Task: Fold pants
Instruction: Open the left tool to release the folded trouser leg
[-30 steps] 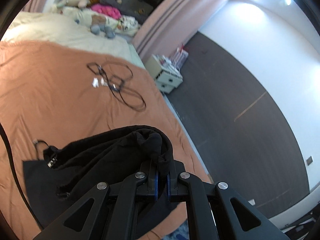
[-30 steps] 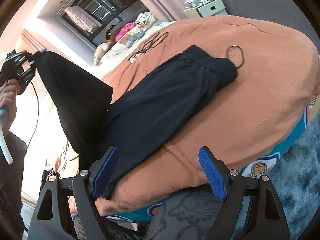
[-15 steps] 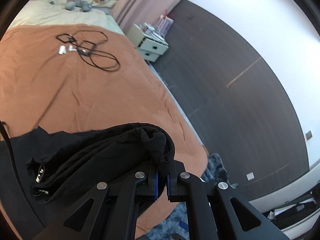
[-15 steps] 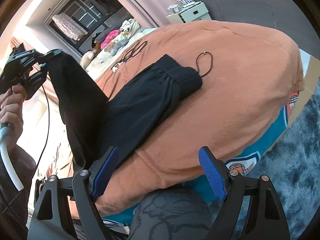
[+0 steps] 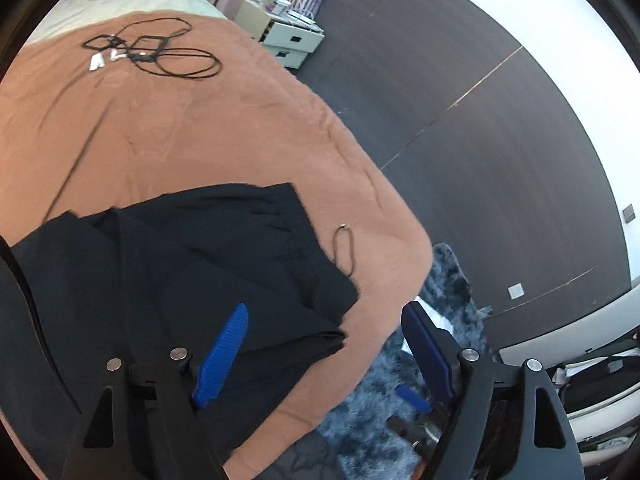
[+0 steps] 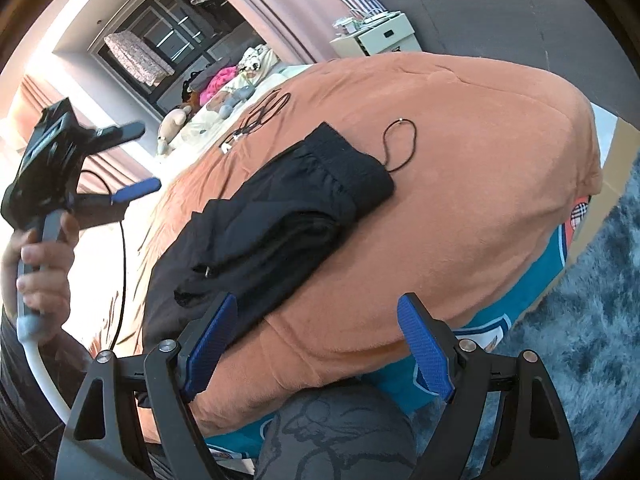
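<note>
Rust-orange bedding (image 5: 192, 136) fills most of what we see, spread over a bed beside a dark grey floor and a shaggy blue-grey rug (image 6: 592, 320). On it lie the black pants (image 6: 280, 224), folded over on themselves into a thick bundle near the bed's edge, their ribbed waistband toward the far side. A thin black cord loop (image 6: 400, 146) lies just beside that waistband, and a tangle of black cables (image 5: 160, 50) sits well apart, farther up the bed.

We see the left gripper (image 5: 324, 348) with its jaws spread wide; they have just been opening, and no cloth is pinched between the blue pads. In the left wrist view the pants lie under and beyond its left finger, while the right finger stands past the bed's edge over the rug. In the right wrist view a hand (image 6: 40, 268) holds this gripper up in the air, clear of the fabric.

We find the right gripper (image 6: 320, 344) also released, grasping nothing. The pants lie ahead of its left finger; whether that pad touches the cloth we cannot tell.
</note>
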